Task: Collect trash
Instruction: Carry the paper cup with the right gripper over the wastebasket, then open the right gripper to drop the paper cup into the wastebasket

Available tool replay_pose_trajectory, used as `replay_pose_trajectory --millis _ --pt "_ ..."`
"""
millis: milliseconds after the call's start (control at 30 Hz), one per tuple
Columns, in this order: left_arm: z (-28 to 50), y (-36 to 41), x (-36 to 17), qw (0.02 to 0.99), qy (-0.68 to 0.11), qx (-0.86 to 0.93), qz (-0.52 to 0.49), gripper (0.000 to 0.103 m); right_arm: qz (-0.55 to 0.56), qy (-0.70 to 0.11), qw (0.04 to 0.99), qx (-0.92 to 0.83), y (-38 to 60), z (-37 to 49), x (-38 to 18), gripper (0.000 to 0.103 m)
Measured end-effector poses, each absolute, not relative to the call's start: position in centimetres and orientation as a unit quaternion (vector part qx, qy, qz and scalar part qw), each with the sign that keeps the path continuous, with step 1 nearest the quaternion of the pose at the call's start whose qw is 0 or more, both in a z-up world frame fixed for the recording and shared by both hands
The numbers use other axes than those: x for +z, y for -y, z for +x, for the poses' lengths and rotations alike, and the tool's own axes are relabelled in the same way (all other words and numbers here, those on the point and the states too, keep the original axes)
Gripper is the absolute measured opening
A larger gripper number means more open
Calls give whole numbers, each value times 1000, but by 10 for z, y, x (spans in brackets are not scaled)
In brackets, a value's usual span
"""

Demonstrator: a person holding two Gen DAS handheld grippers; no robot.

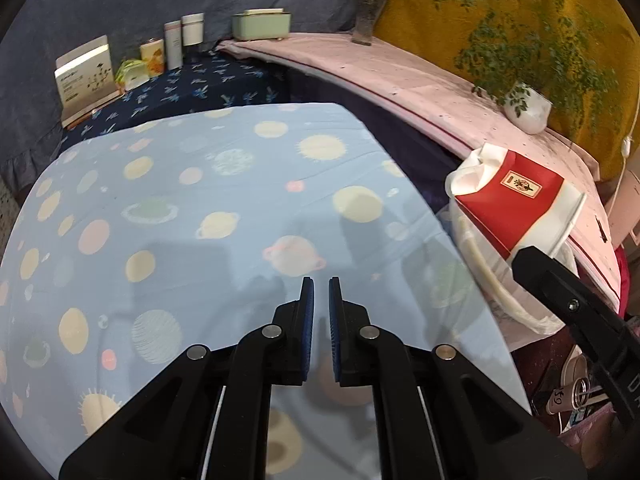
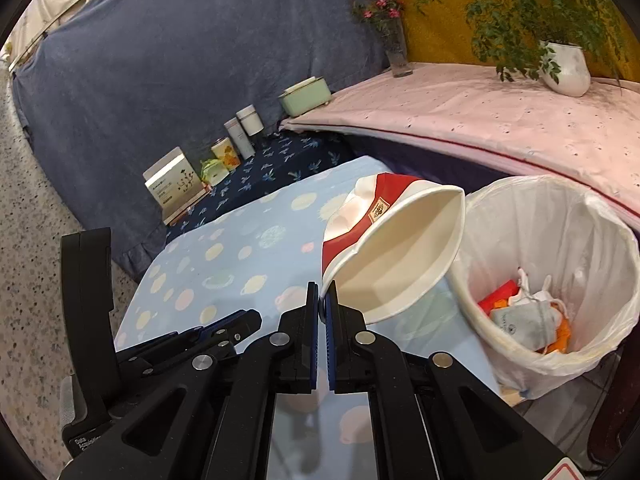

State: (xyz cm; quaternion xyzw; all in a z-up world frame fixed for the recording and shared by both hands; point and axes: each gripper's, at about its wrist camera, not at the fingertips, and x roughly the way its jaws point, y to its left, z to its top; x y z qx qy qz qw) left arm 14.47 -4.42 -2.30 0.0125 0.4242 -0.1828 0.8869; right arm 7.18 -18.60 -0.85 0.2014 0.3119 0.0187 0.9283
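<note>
My right gripper (image 2: 321,300) is shut on the rim of a red and white paper cup (image 2: 384,248). It holds the cup tilted in the air, just left of a bin lined with a white bag (image 2: 560,216). The bin holds a grey pouch (image 2: 524,320) and red and orange scraps. In the left wrist view the same cup (image 1: 516,204) hangs over the bin (image 1: 484,272), with the right gripper's finger (image 1: 568,296) below it. My left gripper (image 1: 321,284) is shut on nothing above the light blue planet-print cloth (image 1: 200,220).
A pink-covered ledge (image 2: 500,120) carries a white plant pot (image 2: 566,66) and a flower vase (image 2: 396,52). A green box (image 2: 306,96), jars and a card box (image 2: 174,184) stand on the dark blue cloth at the back. Speckled floor (image 2: 36,240) lies left.
</note>
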Motion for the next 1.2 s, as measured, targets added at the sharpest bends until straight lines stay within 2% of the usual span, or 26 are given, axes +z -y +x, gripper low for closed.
replay_pose_trajectory --millis 500,967,1067,1100,1167,1200 --pt "121 131 5 884 -395 -243 58 7 216 -275 936 -35 263 39 13 4" --pt "114 208 -2 858 -399 -309 96 7 227 -284 929 -70 326 46 6 7" --pt "117 217 -6 854 -402 -313 101 8 227 -287 927 -84 334 51 2 17" --pt "117 220 -8 854 -403 -314 104 8 228 -288 926 -88 337 52 0 31" --pt "118 225 -10 852 -404 -315 107 8 234 -286 924 -98 343 52 -3 43" --pt "119 226 -11 851 -405 -316 107 8 235 -284 924 -99 345 51 -3 45"
